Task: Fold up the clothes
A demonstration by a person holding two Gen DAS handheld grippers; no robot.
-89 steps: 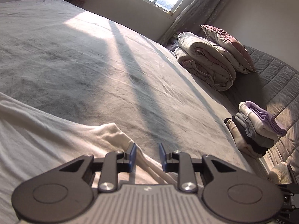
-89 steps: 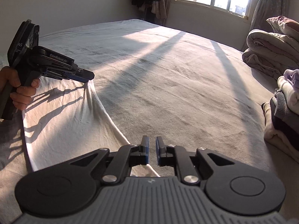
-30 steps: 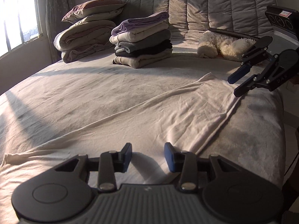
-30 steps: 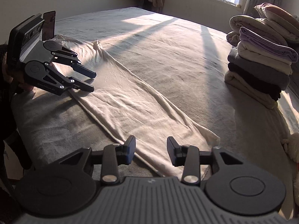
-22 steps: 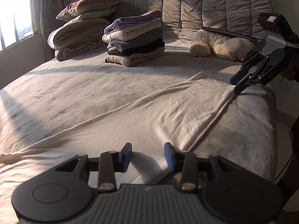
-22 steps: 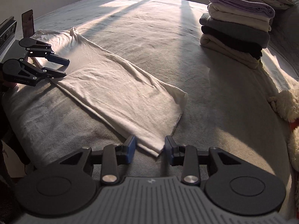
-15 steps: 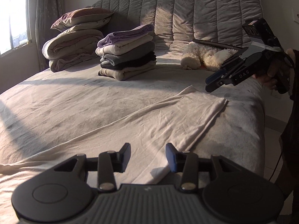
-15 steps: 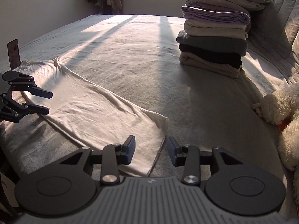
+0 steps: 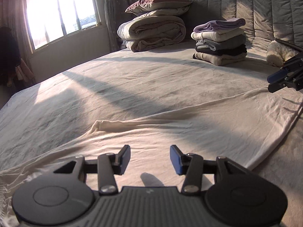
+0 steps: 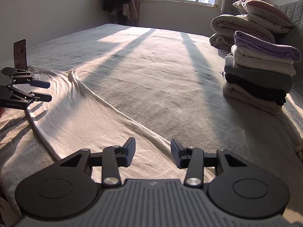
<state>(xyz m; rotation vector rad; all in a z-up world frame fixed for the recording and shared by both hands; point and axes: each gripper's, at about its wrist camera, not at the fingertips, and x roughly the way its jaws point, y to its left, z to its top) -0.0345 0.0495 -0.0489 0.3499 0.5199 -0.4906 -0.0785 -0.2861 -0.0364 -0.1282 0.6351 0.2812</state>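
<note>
done: cream garment lies flat in a long strip along the near edge of the bed | left gripper and right gripper: fingers opening, nothing between | left: fold across, add to folded stack

A cream-white garment lies on a grey bed striped with pale sunlight and dark shadow bands. At two o'clock, the folded stack runs lilac, cream, grey, black, beige. A maroon pillow tops beige quilts; the quilted headboard is grey.
</note>
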